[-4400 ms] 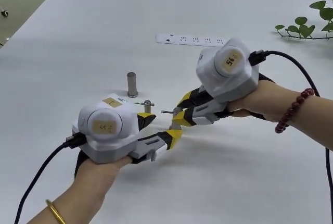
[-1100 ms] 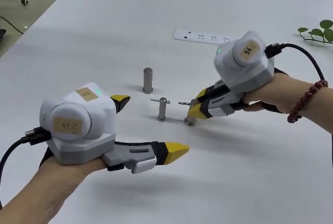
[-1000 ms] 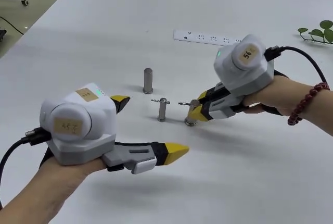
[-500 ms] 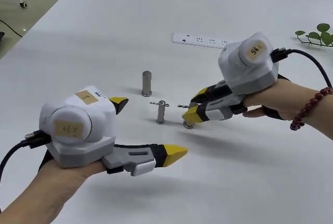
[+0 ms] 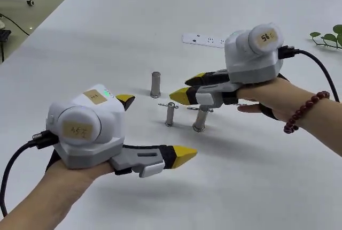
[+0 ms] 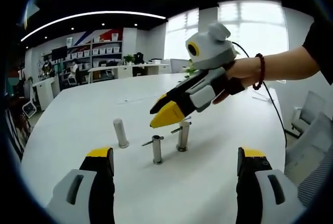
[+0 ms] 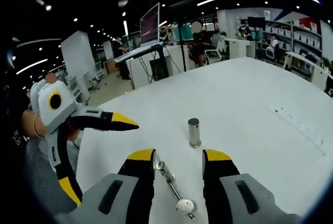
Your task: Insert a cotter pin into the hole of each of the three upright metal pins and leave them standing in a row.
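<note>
Three metal pins stand upright in a slanted row on the white table (image 5: 107,27). The far pin (image 5: 155,84) is bare. The middle pin (image 5: 170,114) and the right-hand pin (image 5: 200,118) each have a cotter pin (image 5: 164,104) through the top. The right gripper (image 5: 187,86) hovers just above the right-hand pin, its jaws narrowly apart and empty. The left gripper (image 5: 155,127) is nearer the person, jaws wide, holding nothing. A power strip (image 5: 206,40) lies beyond the pins.

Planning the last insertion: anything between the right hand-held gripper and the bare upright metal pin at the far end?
Nothing visible. The open right hand-held gripper hovers with only white table between its tips and the bare grey upright metal pin. The two upright metal pins with cotter pins stand below its jaws, off that line.
</note>
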